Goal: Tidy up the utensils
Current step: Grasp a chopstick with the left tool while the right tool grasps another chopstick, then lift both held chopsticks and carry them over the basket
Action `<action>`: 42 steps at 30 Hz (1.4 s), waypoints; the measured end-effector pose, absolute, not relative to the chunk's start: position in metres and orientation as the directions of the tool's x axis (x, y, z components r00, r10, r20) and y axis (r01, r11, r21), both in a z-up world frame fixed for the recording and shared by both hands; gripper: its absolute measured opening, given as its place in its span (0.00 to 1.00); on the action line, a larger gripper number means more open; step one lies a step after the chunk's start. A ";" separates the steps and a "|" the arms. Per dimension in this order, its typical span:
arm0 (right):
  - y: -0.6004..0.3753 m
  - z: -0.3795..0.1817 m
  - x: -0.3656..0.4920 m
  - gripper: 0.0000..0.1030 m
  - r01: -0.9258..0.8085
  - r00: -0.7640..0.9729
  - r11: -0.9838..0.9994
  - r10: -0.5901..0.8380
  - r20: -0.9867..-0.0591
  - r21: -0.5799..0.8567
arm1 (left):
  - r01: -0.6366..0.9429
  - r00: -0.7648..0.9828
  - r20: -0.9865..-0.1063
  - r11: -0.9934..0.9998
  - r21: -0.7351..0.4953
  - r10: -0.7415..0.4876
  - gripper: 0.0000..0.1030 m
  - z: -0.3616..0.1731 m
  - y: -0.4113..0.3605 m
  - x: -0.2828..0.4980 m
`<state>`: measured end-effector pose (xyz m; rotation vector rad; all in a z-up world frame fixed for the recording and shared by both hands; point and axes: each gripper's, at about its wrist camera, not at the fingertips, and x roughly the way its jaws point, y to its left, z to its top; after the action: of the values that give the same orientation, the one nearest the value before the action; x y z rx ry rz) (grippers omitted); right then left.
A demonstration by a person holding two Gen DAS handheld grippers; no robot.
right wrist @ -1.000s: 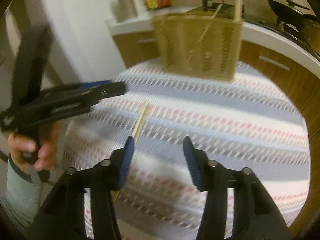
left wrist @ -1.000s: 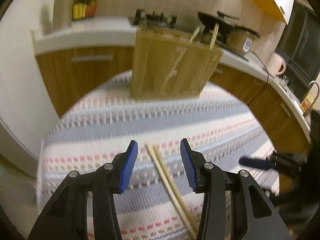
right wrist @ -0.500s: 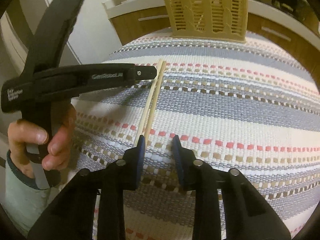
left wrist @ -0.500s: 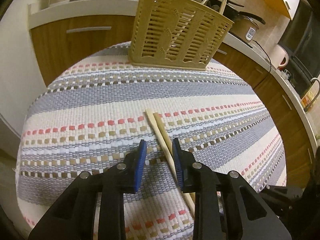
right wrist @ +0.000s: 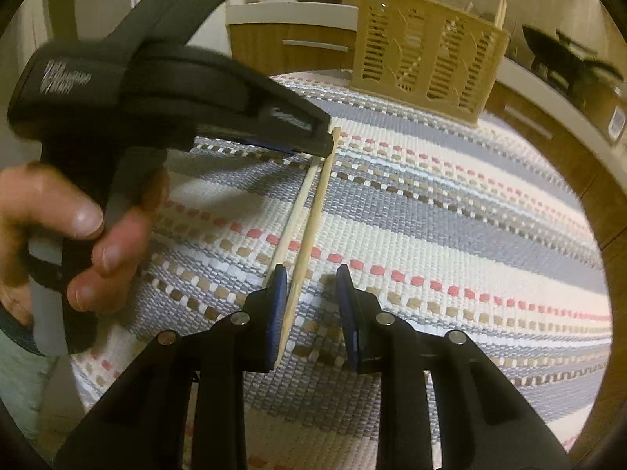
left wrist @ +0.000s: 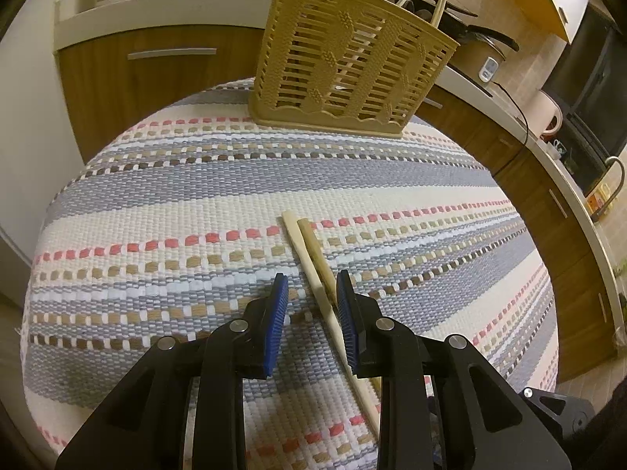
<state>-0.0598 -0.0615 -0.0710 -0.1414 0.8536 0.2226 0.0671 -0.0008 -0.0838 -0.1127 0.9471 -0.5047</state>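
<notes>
Both tools lower over the tabletop since a second ago, jaws just narrowed. Left tool, bottom centre of its view: jaws still apart, chopsticks between them against the right pad, no pinch visible. Right tool, bottom centre of its view: spread, one chopstick beside the left pad. Chopsticks flat on striped cloth, mid-frame. Basket upright, top centre, well apart. Hand at left edge of right view.
</notes>
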 end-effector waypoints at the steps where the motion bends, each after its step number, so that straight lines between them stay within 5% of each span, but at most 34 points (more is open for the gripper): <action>1: -0.062 -0.071 -0.060 0.19 -0.251 0.636 0.967 0.137 -0.759 -0.036 | 0.365 0.476 -0.750 0.879 -0.307 -0.460 0.24 -0.084 -0.001 0.067; 3: -0.062 -0.071 -0.061 0.05 -0.261 0.636 0.964 0.138 -0.759 -0.044 | 0.367 0.471 -0.755 0.879 -0.303 -0.457 0.24 -0.083 -0.001 0.067; 13: -0.090 -0.066 -0.067 0.04 -0.192 0.664 0.980 0.092 -0.742 -0.051 | 0.382 0.471 -0.829 0.917 -0.114 -0.300 0.23 -0.081 -0.029 0.065; 18: -0.116 -0.065 -0.065 0.04 -0.142 0.664 0.989 0.068 -0.745 -0.036 | 0.362 0.506 -0.850 0.930 0.058 -0.144 0.06 -0.082 -0.051 0.063; 31: -0.195 -0.067 -0.031 0.05 -0.051 0.618 0.996 0.092 -0.781 0.077 | 0.296 0.526 -0.796 0.942 -0.157 -0.298 0.03 -0.066 -0.010 0.080; 36: -0.210 -0.063 -0.011 0.27 -0.092 0.551 0.980 0.200 -0.810 0.179 | 0.318 0.502 -0.795 0.928 -0.197 -0.341 0.04 -0.073 -0.012 0.083; 38: -0.213 -0.055 0.001 0.53 -0.110 0.540 0.973 0.228 -0.810 0.201 | 0.333 0.499 -0.793 0.922 -0.195 -0.349 0.04 -0.072 -0.015 0.084; 42: -0.211 -0.041 0.031 0.50 -0.149 0.504 0.971 0.238 -0.830 0.188 | 0.351 0.503 -0.789 0.918 -0.186 -0.352 0.04 -0.066 -0.015 0.087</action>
<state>0.0309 -0.2107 -0.0407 0.0966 1.0161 0.2340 0.0866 -0.0153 -0.0664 -0.0019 0.9531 -0.4243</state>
